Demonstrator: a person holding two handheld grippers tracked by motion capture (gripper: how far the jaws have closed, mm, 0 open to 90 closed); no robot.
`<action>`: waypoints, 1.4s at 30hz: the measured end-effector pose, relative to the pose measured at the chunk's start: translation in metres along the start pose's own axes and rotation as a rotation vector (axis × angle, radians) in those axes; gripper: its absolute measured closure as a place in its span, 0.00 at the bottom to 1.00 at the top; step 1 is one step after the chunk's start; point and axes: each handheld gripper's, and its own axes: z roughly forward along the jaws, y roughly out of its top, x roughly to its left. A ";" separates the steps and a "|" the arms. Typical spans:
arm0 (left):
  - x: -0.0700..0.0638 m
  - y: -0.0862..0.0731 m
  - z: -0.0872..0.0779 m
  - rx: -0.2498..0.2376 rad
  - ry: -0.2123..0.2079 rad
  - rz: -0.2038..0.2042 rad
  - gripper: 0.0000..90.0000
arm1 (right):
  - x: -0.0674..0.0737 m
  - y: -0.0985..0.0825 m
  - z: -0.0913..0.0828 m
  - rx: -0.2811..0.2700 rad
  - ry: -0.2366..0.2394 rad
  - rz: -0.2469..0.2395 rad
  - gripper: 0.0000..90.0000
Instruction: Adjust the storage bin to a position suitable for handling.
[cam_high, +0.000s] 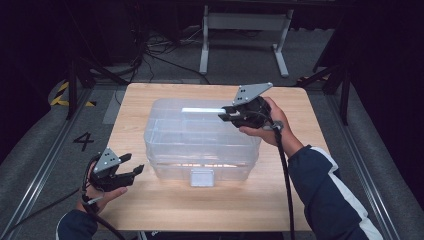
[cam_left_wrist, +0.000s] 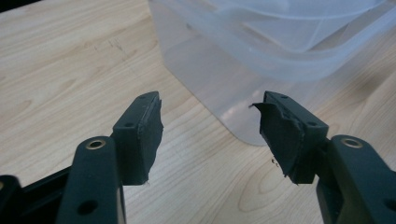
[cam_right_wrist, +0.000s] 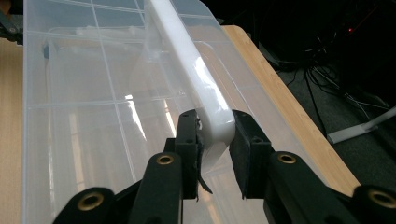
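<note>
We have the right tool (cam_right_wrist: 214, 154) clamped on the white handle (cam_right_wrist: 187, 70) atop the clear bin (cam_high: 200, 142) mid-tabletop (cam_high: 165, 205), so the grasp looks done, lifting or opening remains, and the left tool (cam_left_wrist: 210, 133) waits apart near its left corner.

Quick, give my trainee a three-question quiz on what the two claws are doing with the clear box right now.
1. True or false: the right claw is shut on the white handle of the clear box.
2. The left claw is: A) open beside the box, B) gripping the front latch, C) inside the box.
3. What does the box sit on?

Key: 1 true. 2 A. 3 the wooden table.
</note>
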 end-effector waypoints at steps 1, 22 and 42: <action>-0.001 0.002 0.000 -0.009 -0.011 -0.005 0.46 | -0.001 0.001 0.000 -0.002 -0.004 -0.002 0.82; -0.015 0.028 0.006 -0.097 -0.078 0.018 0.97 | -0.006 0.007 0.000 0.017 -0.020 -0.007 0.81; -0.017 0.035 0.003 -0.101 -0.035 0.054 0.99 | -0.010 -0.038 -0.048 -0.072 -0.168 0.090 0.72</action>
